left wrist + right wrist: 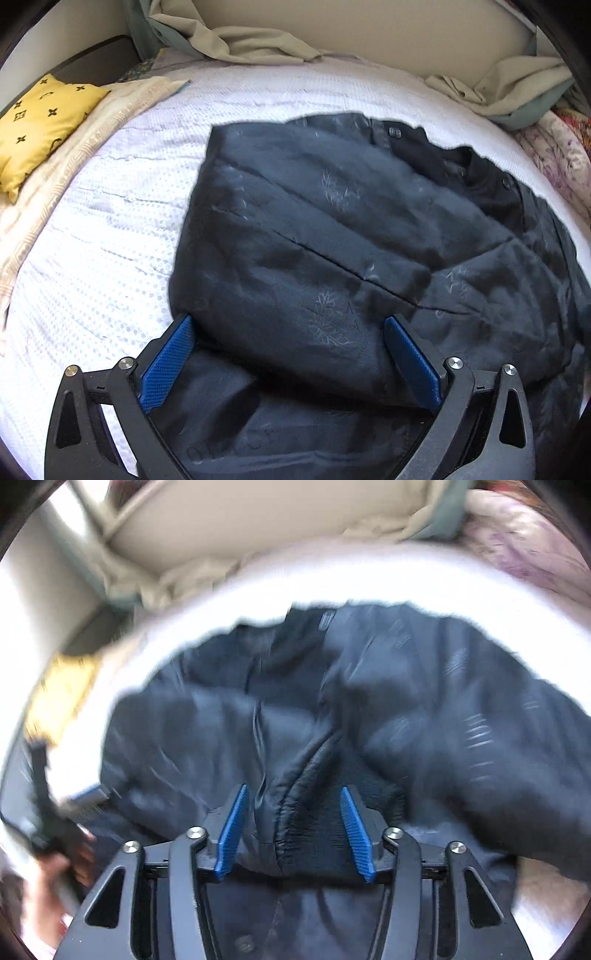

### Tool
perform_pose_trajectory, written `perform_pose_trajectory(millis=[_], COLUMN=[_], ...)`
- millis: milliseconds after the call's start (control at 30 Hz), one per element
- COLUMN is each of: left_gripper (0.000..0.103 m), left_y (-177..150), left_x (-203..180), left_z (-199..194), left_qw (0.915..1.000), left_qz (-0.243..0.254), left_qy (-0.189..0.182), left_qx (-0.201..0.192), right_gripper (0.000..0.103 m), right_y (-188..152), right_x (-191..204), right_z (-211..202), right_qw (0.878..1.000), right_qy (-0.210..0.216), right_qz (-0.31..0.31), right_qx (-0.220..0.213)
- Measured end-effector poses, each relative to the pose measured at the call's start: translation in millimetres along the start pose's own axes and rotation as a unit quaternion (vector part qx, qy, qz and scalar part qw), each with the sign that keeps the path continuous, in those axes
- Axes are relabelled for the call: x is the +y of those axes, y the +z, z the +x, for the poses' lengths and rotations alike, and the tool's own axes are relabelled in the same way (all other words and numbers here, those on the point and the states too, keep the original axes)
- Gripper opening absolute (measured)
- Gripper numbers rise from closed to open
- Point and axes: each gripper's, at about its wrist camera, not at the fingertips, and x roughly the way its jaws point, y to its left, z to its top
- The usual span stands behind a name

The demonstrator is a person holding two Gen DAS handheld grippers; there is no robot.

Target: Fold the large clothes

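A dark navy patterned jacket [332,221] lies folded on the white bed cover [110,221], snap buttons and black collar at its far right. My left gripper [291,325] stands wide open over the jacket's near folded edge, with cloth lying between the blue pads [170,362] but not pinched. In the blurred right wrist view the jacket [406,701] fills the middle. My right gripper [293,794] is partly open, and a black ribbed cuff [314,834] lies loosely between its pads. The left gripper [85,794] shows blurred at the left edge, held by a hand [55,864].
A yellow patterned pillow [40,118] lies on a cream cloth [74,155] at the bed's left. Crumpled beige and green bedding [251,44] is heaped along the headboard and at the far right [509,88]. A floral quilt [554,147] borders the right side.
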Motion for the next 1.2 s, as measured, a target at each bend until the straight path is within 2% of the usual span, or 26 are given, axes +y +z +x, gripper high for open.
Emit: perform_pose_trajectory(millis=[67,133,200,300,467,533,667,767,967,1200], left_gripper=[0.102,0.102,0.102,0.102,0.102,0.102,0.102,0.102,0.102,0.102], left_y=[1.3,1.1,-1.1,-7.3,-14.4,-17.5,-25.4,-26.6,-24.8,-26.3], left_x=[0.8,-3.3,-10.5,-20.1,-28.6,-34.3,-38.3,-36.7,-30.8,-35.5], left_z=[-11.8,-26.2,-41.0,-59.1,-67.5,-64.7,-59.5,-58.5,-63.0,-67.8], left_qw=[0.9999,0.9995,0.9986,0.9970,0.9969,0.9968,0.9973,0.9975,0.9974,0.9969], left_qz=[-0.002,0.004,0.017,0.035,0.029,0.037,0.039,0.032,0.019,0.024], left_qy=[0.003,0.008,0.008,0.001,-0.044,-0.046,-0.050,-0.053,-0.058,-0.064], left_qx=[-0.013,-0.032,-0.050,-0.069,-0.058,-0.053,-0.037,-0.033,-0.037,-0.040], right_gripper=[0.056,0.069,0.070,0.070,0.070,0.070,0.070,0.070,0.070,0.070], right_y=[5.7,7.6,4.2,-9.1,-68.3,-102.6,-151.8,-172.1,-176.4,-154.6], right_x=[-14.4,-40.2,-69.1,-124.4,-196.5,-222.2,-257.1,-274.9,-303.4,-329.6], right_z=[-36.0,-73.6,-104.0,-144.5,-197.9,-208.6,-209.3,-200.1,-186.9,-180.9], right_qw=[0.999,0.994,0.987,0.970,0.925,0.897,0.854,0.832,0.805,0.797], right_qy=[0.001,-0.003,-0.013,-0.042,-0.062,-0.055,-0.060,-0.051,-0.041,-0.068], right_qz=[0.026,0.066,0.109,0.189,0.321,0.384,0.466,0.502,0.535,0.536], right_qx=[-0.042,-0.086,-0.117,-0.146,-0.193,-0.210,-0.225,-0.231,-0.251,-0.271])
